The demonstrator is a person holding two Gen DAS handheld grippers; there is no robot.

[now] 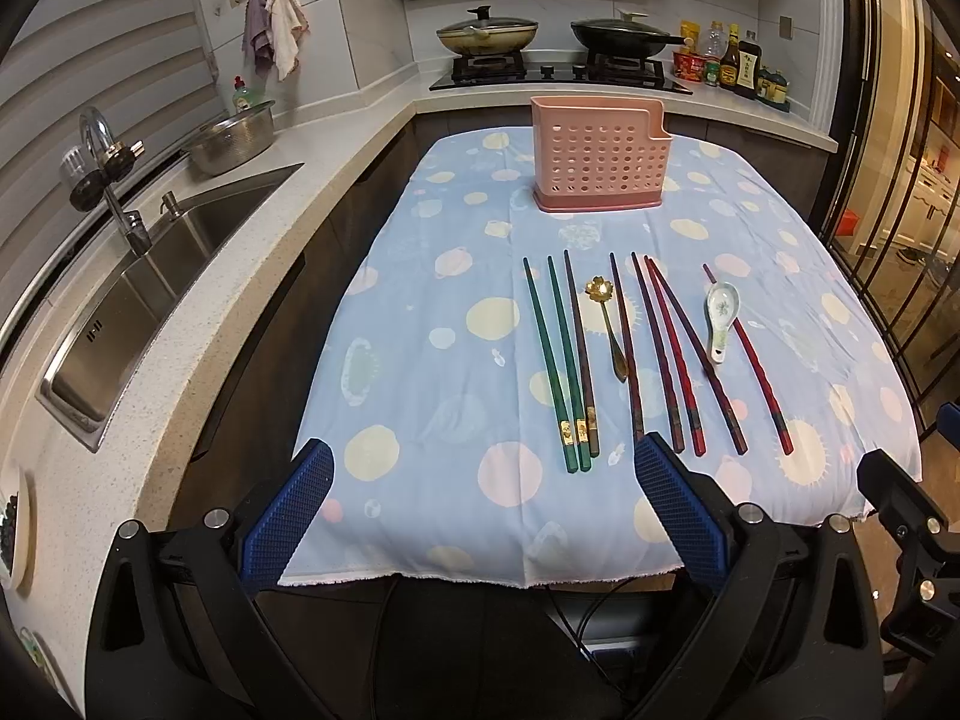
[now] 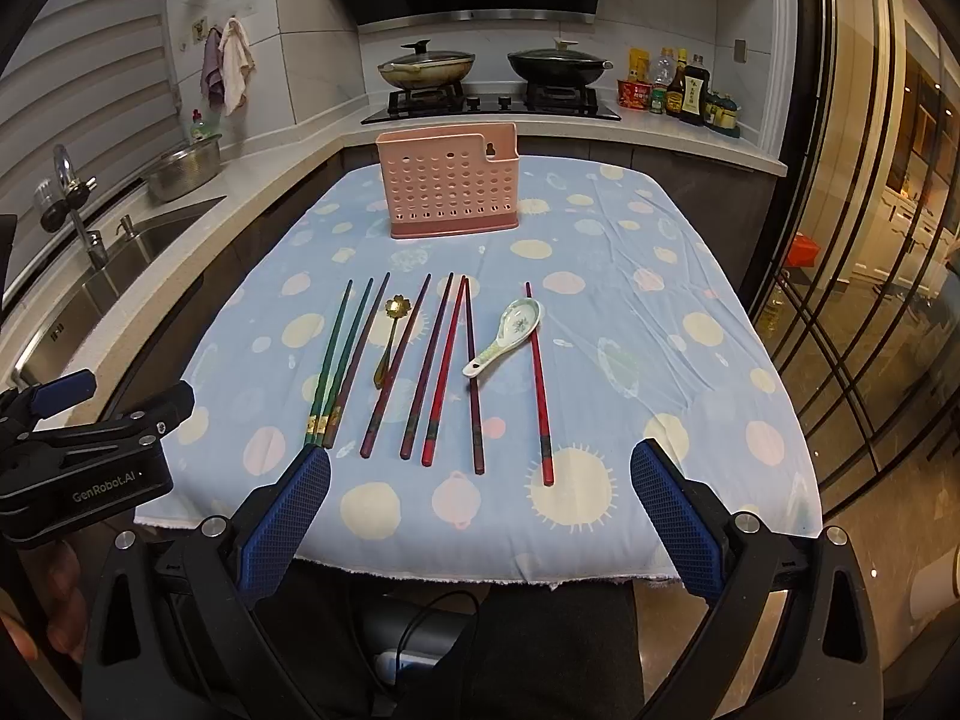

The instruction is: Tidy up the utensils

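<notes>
Nothing is sorted yet: the chopsticks [image 1: 576,360] and both spoons [image 1: 722,315] are laid mid-desk, the pink holder [image 1: 600,156] is left empty by the far edge. Both tools, left [image 1: 483,474] and right [image 2: 480,474], are held wide open, empty.

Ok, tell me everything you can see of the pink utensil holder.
The pink utensil holder is a tall, flat-sided box, plastic by its look, its front wall pierced with rows of round holes. One top corner is stepped down, with a small keyhole-shaped cutout above the step. It sits in a matching pink base tray and stands upright at the far end of the blue spotted tablecloth, beyond the row of chopsticks and spoons. Nothing shows above its rim, and nothing touches it but the cloth beneath.
</notes>
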